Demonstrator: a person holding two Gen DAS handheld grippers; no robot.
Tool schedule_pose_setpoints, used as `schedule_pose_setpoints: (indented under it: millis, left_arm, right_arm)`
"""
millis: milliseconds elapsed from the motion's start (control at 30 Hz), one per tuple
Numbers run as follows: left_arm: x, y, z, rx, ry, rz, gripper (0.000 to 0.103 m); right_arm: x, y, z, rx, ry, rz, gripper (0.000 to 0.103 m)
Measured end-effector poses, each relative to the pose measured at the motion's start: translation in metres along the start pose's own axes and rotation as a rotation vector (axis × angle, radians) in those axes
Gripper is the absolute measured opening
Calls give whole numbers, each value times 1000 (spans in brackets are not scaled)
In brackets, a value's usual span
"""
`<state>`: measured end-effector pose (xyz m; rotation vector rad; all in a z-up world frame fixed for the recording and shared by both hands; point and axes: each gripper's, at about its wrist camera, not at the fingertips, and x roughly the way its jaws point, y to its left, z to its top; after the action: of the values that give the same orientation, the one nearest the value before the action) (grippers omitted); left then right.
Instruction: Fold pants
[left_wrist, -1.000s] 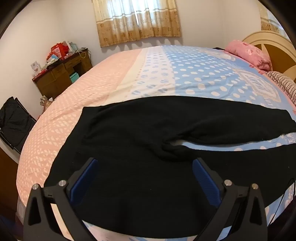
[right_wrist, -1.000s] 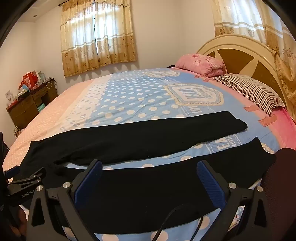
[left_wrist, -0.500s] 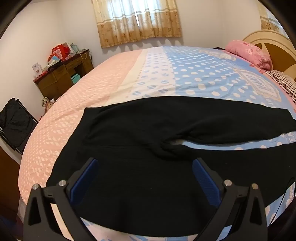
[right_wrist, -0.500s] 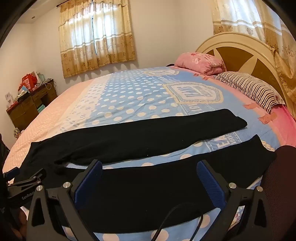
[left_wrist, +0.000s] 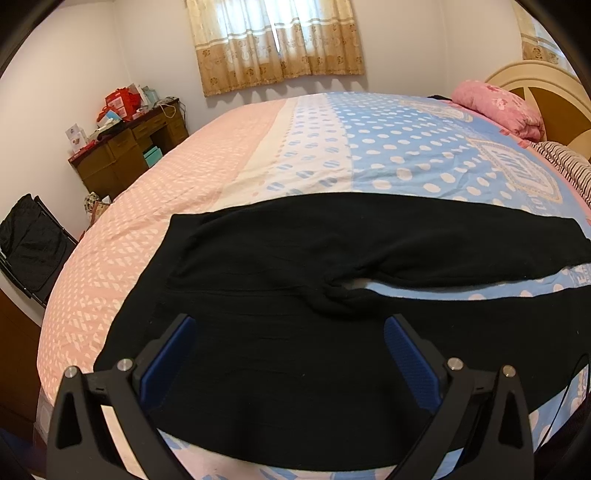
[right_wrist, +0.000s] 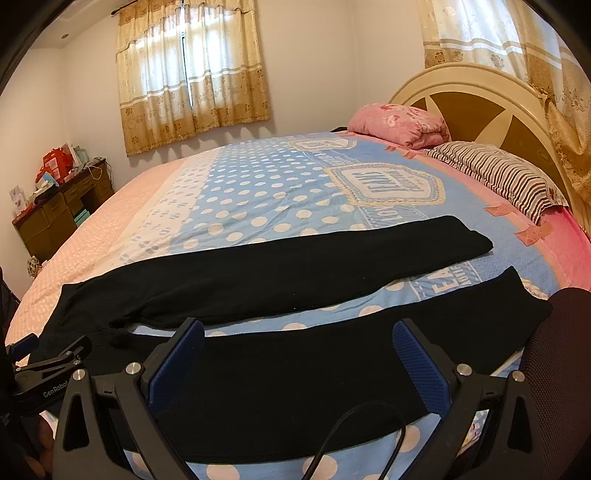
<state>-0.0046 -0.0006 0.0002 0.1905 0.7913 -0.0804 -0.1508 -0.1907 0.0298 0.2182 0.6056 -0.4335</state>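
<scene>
My left claw (left_wrist: 288, 354) and right claw (right_wrist: 299, 354) both hang spread, pinching nothing, over the near leg. The pants (left_wrist: 314, 266) lie flat across the bed (left_wrist: 388, 147) — legs parted, ready, I judge, for folding one leg over the other.

We counted the things on and around one bed.

We saw one pair of pants (right_wrist: 280, 273) with two legs, on one bed (right_wrist: 266, 184). Two pillows lay at its head: one pink (right_wrist: 399, 123), one striped (right_wrist: 498, 177). We counted two grippers, left (left_wrist: 288, 354) and right (right_wrist: 297, 360), each with two blue pads. There was one headboard (right_wrist: 472, 96), one desk (left_wrist: 125, 155), one black chair (left_wrist: 29, 243) and two curtained windows (right_wrist: 192, 74).
</scene>
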Motion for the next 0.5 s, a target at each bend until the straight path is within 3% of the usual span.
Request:
schedule_pose_setpoints:
  millis: [500]
  left_arm:
    - [1,0,-1,4,5,4,103]
  right_arm:
    - [1,-1,-1,1,10,5,102]
